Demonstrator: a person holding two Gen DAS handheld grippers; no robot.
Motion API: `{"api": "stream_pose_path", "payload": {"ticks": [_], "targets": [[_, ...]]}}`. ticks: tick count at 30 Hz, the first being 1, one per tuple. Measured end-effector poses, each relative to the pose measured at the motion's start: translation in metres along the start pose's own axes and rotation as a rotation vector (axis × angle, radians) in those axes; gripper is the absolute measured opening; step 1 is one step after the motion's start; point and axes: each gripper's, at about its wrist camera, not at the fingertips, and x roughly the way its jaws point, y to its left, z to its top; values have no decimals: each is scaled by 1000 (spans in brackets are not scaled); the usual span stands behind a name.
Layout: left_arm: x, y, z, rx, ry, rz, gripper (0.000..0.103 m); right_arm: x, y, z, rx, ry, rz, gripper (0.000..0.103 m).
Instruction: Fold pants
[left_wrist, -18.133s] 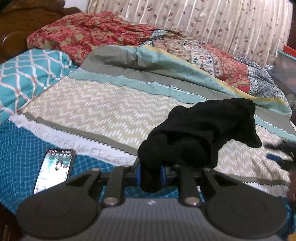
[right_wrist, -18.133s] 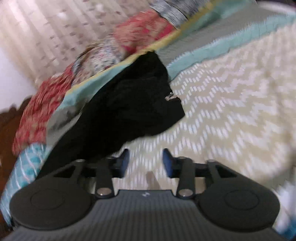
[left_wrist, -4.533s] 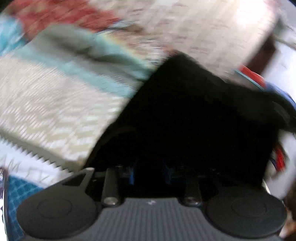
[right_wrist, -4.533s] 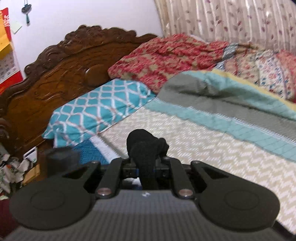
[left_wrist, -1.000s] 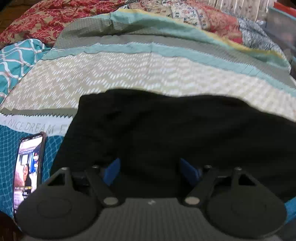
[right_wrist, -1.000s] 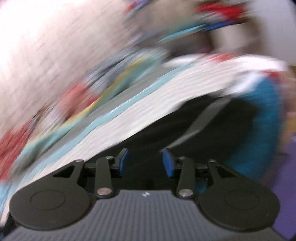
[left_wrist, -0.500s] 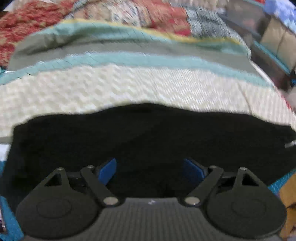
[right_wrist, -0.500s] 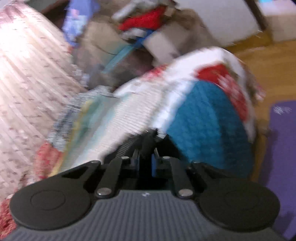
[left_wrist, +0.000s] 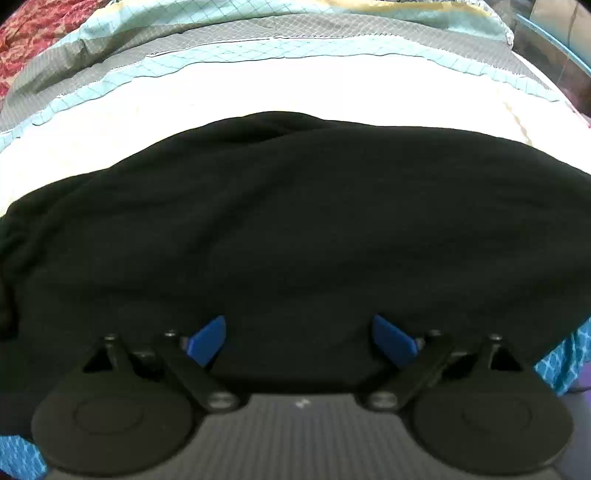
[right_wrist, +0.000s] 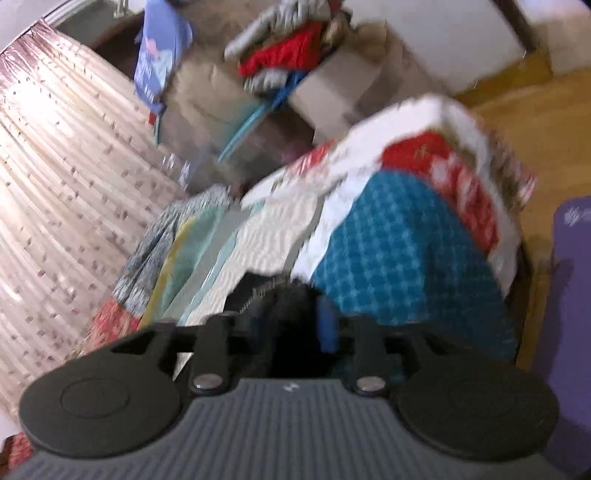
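Black pants spread on the bed, one end gripped, first fold not yet made.

The black pants (left_wrist: 295, 229) lie flat across the patterned bedspread (left_wrist: 258, 92). The left tool (left_wrist: 299, 338) hovers low over their near edge, blue fingers (left_wrist: 207, 339) wide apart and holding nothing. The right tool (right_wrist: 291, 317) looks clamped on a bunch of dark fabric, probably the pants' end, though blur hides the exact hold. The step seems to be laying out; next, the left tool must pinch the near hem so both can carry it over. The pants' left side is cropped, and waistband and legs are indistinguishable.
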Motion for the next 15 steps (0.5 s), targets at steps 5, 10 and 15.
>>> {"api": "stream_pose_path", "payload": {"ticks": [5,10,15], "targets": [[1,-1,1,-6,-4,-4,91,2,-13,0,78,5,-15,52],[2,3,-3,-5,-9,-10,91,9,-10,-10,119,69,-18,52],[1,7,-6,-2,-16,-19,91,8,6,-14,54,70,-47,27]]}}
